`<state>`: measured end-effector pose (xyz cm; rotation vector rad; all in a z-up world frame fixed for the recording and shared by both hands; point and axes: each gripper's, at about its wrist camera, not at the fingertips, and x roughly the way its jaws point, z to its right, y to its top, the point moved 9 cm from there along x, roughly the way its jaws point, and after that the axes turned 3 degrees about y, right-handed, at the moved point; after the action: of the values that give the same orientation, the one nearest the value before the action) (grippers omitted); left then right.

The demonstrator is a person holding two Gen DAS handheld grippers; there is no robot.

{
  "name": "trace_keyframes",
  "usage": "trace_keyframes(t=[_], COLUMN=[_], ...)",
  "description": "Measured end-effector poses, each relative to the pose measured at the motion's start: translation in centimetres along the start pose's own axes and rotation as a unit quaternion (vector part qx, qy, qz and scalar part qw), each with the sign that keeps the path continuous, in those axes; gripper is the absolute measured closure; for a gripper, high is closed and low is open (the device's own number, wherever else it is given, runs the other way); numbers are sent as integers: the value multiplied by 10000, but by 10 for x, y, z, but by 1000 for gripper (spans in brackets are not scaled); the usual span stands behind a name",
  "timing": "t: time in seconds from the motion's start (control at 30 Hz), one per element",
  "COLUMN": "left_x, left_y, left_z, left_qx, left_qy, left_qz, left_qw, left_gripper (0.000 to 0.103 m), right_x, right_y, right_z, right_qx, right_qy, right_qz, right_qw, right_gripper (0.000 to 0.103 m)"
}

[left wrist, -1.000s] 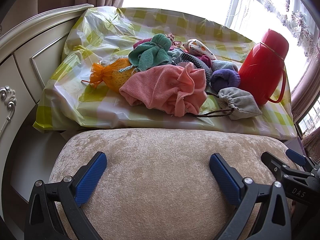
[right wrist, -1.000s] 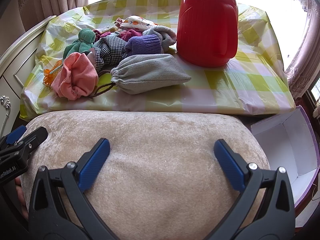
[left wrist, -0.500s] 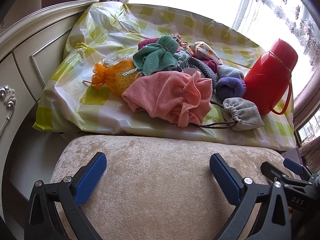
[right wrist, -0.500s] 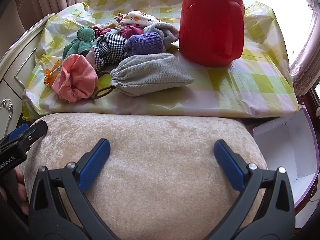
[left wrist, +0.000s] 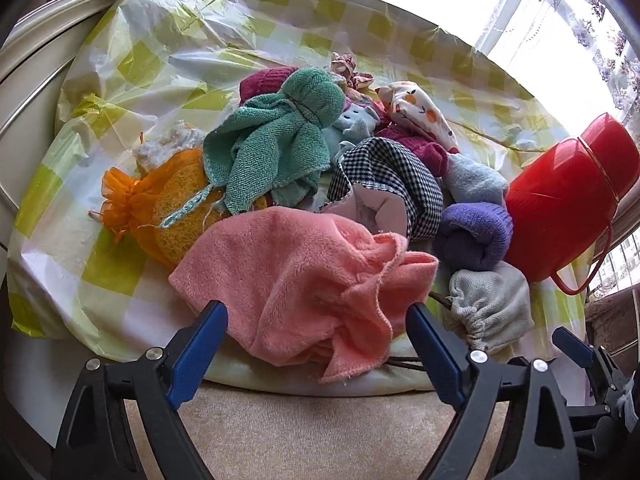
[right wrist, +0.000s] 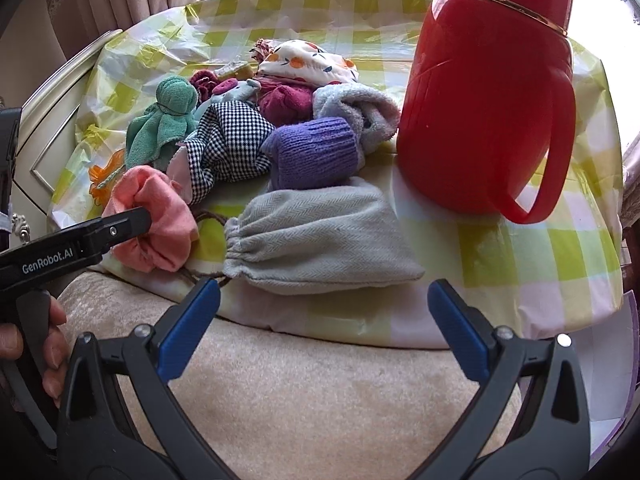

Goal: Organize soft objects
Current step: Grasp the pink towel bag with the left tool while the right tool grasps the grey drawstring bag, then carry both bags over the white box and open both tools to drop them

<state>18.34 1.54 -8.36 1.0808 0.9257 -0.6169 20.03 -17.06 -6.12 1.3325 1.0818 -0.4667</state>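
A heap of soft things lies on a table covered in yellow-checked plastic [left wrist: 132,60]. At its front is a pink fleece cloth [left wrist: 304,280], with a green towel [left wrist: 280,140], an orange mesh pouch [left wrist: 160,200], a checked cloth [left wrist: 384,172], a purple sock roll [left wrist: 476,236] and a grey drawstring bag [left wrist: 492,308] around it. My left gripper [left wrist: 318,320] is open, its jaws on either side of the pink cloth's front edge. My right gripper [right wrist: 324,296] is open just in front of the grey bag [right wrist: 320,248]. The pink cloth [right wrist: 156,220] shows beside my left gripper's finger.
A red thermos jug [right wrist: 480,92] stands on the table right of the heap. A beige plush stool [right wrist: 320,400] lies under both grippers. A white box [right wrist: 608,380] sits low at the right. A cream cabinet [left wrist: 32,92] is at the left.
Both grippers have moved forward from over the stool to the table edge. The left now brackets the pink cloth, the right has come up to the grey bag. Both stay open.
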Motion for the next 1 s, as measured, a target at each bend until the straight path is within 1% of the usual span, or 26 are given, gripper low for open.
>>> trace_keyframes(t=[0.03,0.1,0.13,0.17,0.2,0.23,0.27,0.3,0.33,0.37,0.4,0.43,0.5,0.53,0.57,0.63,0.7,0.87,1.0], left_x=[4,10,12,14,16,17,18,17,15,13,9,5,-4,-8,-12,-18,-25,-44,-53], left_y=[0,2,2,2,1,0,-1,-1,-1,0,0,0,-1,-1,-2,-3,-4,-9,-14], left_z=[0,2,3,4,6,8,10,11,12,13,12,13,12,12,13,18,20,27,36], left_qx=[-10,22,46,74,106,138,164,179,179,171,153,128,84,69,61,75,76,92,143], left_qy=[18,40,58,54,39,18,-6,-23,-47,-75,-115,-169,-263,-305,-350,-421,-417,-534,-621], left_qz=[-50,-90,-103,-126,-145,-146,-137,-112,-64,12,85,160,312,385,447,534,606,834,903], left_qw=[10000,9999,9999,9999,9998,9998,9998,9998,9998,9998,9998,9996,9991,9988,9984,9977,9973,9950,9939], left_gripper=[19,21,27,38,43,52,60,63,70,77,80,85,88,90,91,91,92,92,92], right_x=[4,14,19,24,30,34,38,41,42,43,43,42,39,37,35,31,26,5,-11], right_y=[3,8,9,10,11,11,10,10,10,10,10,10,7,6,5,2,0,-1,-5], right_z=[-1,-5,-6,-7,-9,-10,-11,-13,-15,-17,-18,-20,-22,-23,-22,-21,-19,-16,-11], right_qx=[-46,-143,-184,-212,-239,-262,-280,-309,-345,-376,-403,-423,-433,-423,-391,-283,-192,-153,-124], right_qy=[-3,18,20,9,15,57,128,170,191,206,241,288,367,410,443,629,736,870,931], right_qz=[-7,-96,-151,-205,-251,-299,-357,-395,-393,-373,-364,-346,-293,-257,-239,-209,-185,124,271], right_qw=[10000,9999,9997,9996,9994,9992,9989,9986,9985,9984,9982,9981,9980,9979,9980,9974,9969,9960,9952], right_gripper=[0,0,0,1,3,4,8,13,15,21,28,32,54,60,70,77,91,95,97])
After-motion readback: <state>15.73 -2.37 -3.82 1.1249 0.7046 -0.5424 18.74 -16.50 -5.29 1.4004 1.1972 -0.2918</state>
